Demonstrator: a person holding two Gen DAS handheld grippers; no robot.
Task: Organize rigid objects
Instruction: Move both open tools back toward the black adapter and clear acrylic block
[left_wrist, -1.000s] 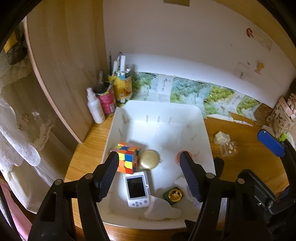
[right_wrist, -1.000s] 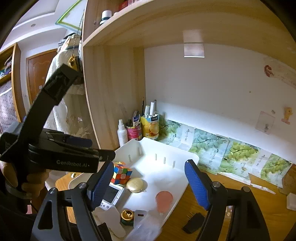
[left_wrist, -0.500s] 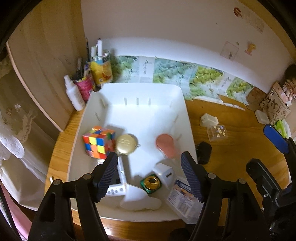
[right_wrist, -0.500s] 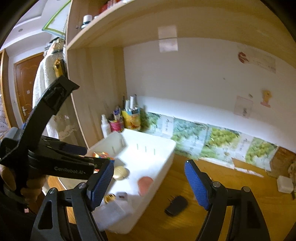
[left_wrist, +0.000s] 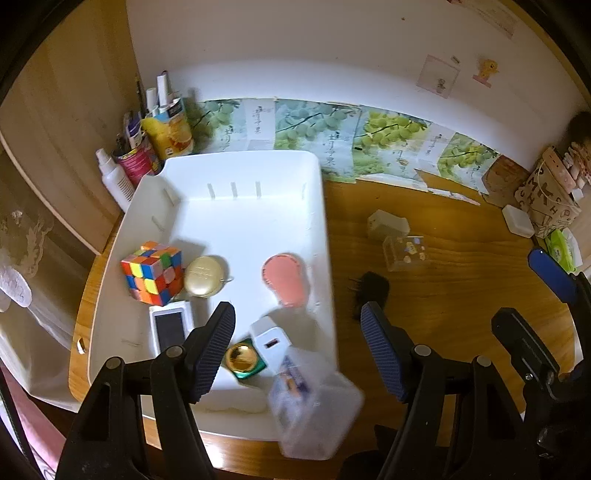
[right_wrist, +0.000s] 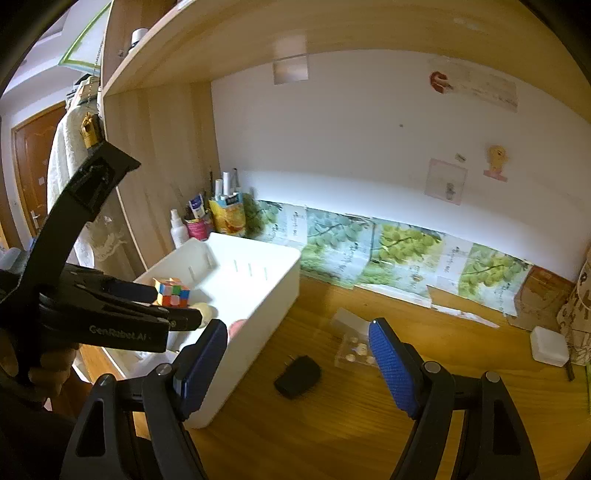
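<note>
A white bin (left_wrist: 243, 177) on the wooden desk holds a colour cube (left_wrist: 153, 273), a gold round case (left_wrist: 205, 276), a pink oval (left_wrist: 285, 278), a white handheld device (left_wrist: 170, 328), a gold-green tin (left_wrist: 242, 359) and a white charger (left_wrist: 267, 341). A clear plastic box (left_wrist: 314, 402) leans at the bin's near right corner. On the desk lie a black plug (left_wrist: 371, 291) (right_wrist: 297, 376), a clear case (left_wrist: 404, 253) and a white adapter (left_wrist: 388, 225). My left gripper (left_wrist: 297, 350) is open above the bin's near edge. My right gripper (right_wrist: 297, 363) is open above the black plug.
Cups with pens (left_wrist: 166, 125) and a spray bottle (left_wrist: 114, 177) stand behind the bin by a wooden side panel (left_wrist: 62, 122). A small white box (left_wrist: 517, 220) and patterned bags (left_wrist: 546, 192) sit at the far right. A shelf (right_wrist: 258, 33) hangs overhead.
Both grippers have moved right, away from the bin. The clear plastic box has shifted to the bin's near right corner. Both stay open.
</note>
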